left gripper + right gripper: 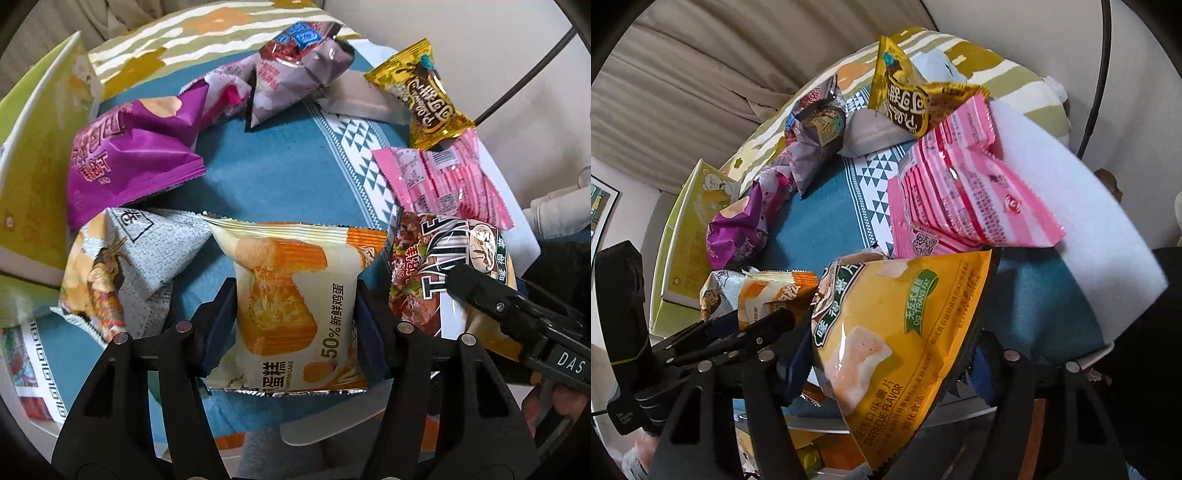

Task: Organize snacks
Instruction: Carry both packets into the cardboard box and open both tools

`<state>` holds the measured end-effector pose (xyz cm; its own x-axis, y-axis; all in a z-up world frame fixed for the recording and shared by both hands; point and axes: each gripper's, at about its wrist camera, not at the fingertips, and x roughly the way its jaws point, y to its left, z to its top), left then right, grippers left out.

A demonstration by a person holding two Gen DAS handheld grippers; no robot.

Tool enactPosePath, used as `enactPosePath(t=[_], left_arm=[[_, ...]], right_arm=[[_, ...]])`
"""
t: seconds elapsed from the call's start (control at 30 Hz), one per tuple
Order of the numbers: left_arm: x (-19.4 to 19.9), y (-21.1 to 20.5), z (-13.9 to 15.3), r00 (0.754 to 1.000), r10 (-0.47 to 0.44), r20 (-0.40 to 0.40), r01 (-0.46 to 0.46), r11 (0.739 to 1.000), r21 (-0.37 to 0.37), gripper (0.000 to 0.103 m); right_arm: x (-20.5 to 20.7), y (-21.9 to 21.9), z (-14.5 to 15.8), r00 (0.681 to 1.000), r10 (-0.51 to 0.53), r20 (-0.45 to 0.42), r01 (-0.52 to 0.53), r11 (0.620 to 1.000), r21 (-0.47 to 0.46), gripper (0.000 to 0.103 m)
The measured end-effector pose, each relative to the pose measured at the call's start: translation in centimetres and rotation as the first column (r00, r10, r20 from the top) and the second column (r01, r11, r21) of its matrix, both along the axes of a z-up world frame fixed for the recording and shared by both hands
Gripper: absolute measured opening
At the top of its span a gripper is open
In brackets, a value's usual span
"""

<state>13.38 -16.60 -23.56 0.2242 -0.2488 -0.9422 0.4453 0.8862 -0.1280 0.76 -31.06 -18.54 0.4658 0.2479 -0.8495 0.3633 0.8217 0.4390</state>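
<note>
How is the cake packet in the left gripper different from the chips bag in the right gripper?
The chiffon cake packet is cream and orange, and flat; the barbecue chips bag is yellow and puffed. The cake packet shows a sponge cake, the chips bag pale crisps. Both sit clamped between gripper pads, the left gripper and the right gripper.

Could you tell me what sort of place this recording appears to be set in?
Probably a home living room or bedroom: beige pleated curtains hang behind, a green-and-white patterned cushion lies nearby, and assorted snack packets sit on a teal patterned cloth.
</note>
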Motion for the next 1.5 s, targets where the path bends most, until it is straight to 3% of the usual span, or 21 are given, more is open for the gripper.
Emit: enactPosePath(t=[0.4,0.73,0.97,1.27,1.5], left_arm=[[-2.0,-0.2,5.9,0.994,0.019,0.109,-0.014,0.999,-0.046,0.057],[-2.6,3.8,13.6,0.960,0.136,0.244,-0.114,0.988,-0.102,0.057],[-1.2,10.2,16.8,0.915,0.255,0.313,-0.225,0.966,-0.130,0.057],[3.4,21.8,18.0,0.861,0.388,0.330,-0.360,0.922,-0.143,0.057],[8.5,29.6,15.8,0.859,0.422,0.290,-0.410,0.906,-0.103,0.057]], right_arm=[[-1.3,-0.7,5.0,0.995,0.030,0.095,-0.023,0.997,-0.073,0.066],[-0.4,0.3,11.3,0.961,0.147,0.235,-0.112,0.981,-0.155,0.066],[2.9,4.3,14.4,0.908,0.289,0.302,-0.235,0.950,-0.204,0.066],[8.9,14.4,16.4,0.831,0.428,0.355,-0.367,0.902,-0.228,0.066],[14.9,23.0,15.7,0.802,0.503,0.322,-0.445,0.863,-0.241,0.066]])
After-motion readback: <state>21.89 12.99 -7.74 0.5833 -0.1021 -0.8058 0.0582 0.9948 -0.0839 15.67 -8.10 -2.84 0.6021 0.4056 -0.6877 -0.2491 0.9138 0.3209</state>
